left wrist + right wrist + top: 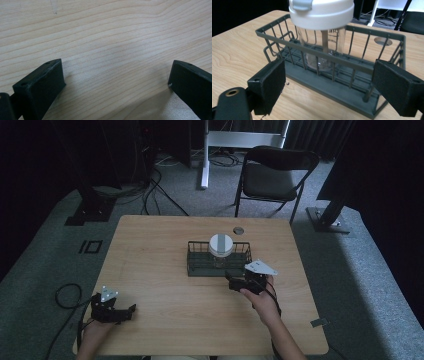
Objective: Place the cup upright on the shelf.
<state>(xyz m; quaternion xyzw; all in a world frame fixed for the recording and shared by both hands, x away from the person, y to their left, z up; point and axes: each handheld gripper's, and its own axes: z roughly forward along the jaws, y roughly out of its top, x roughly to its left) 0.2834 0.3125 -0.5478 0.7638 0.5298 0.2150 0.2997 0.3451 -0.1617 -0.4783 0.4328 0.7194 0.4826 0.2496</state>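
Right gripper, jaws wide, faces the clear, white-lidded plastic bottle upright in the dark wire basket mid-table; judged best to rise over the near rail, clamping below the lid.

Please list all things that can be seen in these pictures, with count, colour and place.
table: 1, light wood, centre of the high view
basket: 1, dark grey wire, middle of the table
bottle: 1, clear with white lid, upright in the basket
hole: 1, round, in the table behind the basket
chair: 1, black, beyond the table
cables: several, black, on the floor at the back
left gripper: 1, black, near left of the table, fingers open over bare wood
right gripper: 1, black, just in front of the basket, fingers open
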